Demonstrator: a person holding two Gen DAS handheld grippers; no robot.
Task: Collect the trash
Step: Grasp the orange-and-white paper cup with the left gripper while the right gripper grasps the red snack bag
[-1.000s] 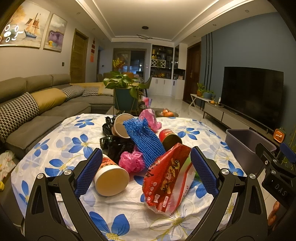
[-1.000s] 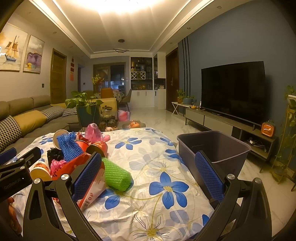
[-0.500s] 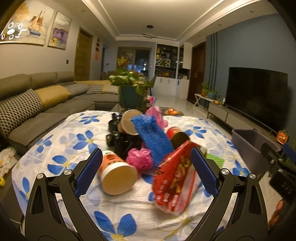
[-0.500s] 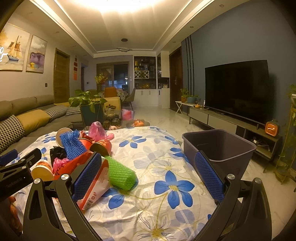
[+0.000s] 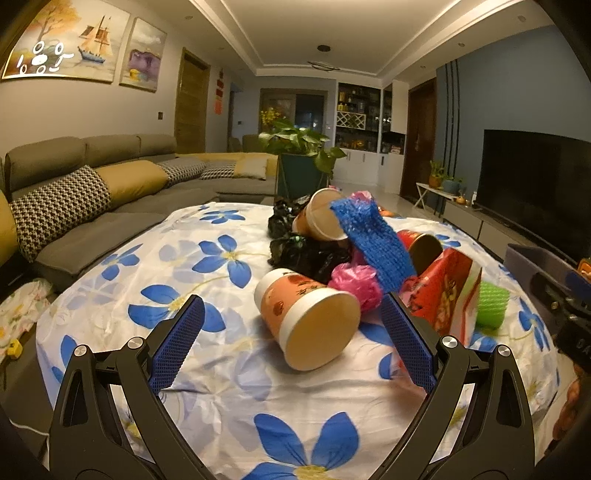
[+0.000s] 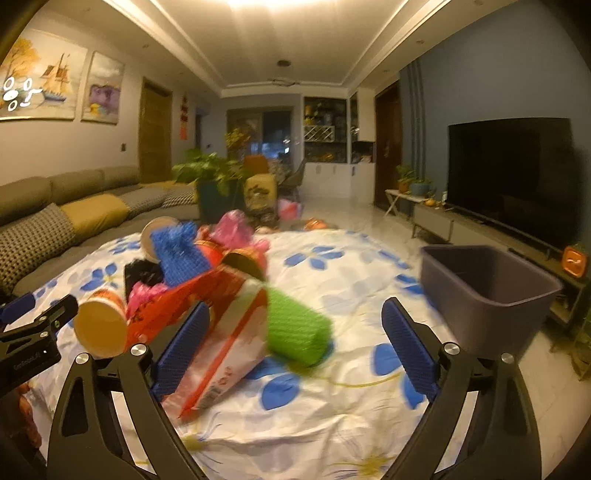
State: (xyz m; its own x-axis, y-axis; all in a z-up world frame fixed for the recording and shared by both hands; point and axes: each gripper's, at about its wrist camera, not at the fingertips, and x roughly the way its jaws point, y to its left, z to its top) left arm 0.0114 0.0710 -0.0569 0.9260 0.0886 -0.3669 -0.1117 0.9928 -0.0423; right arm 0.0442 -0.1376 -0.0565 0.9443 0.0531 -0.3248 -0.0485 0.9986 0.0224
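Warm ceiling glare (image 6: pixel 258 5) tops the right view, motion-blurred throughout (left stays sharp), heavy fisheye bending, dark vignetted corners.

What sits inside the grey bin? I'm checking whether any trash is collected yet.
No trash shows in the grey bin; only bare inner walls are visible. Its near wall hides the bottom, so that part cannot be judged.

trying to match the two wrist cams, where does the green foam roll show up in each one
Left wrist: the green foam roll sits at the right edge, half hidden behind the red snack bag.
Right wrist: the green foam roll lies near centre, just right of the red snack bag, blurred.
Shared landmark: the blue foam net atop the trash pile.
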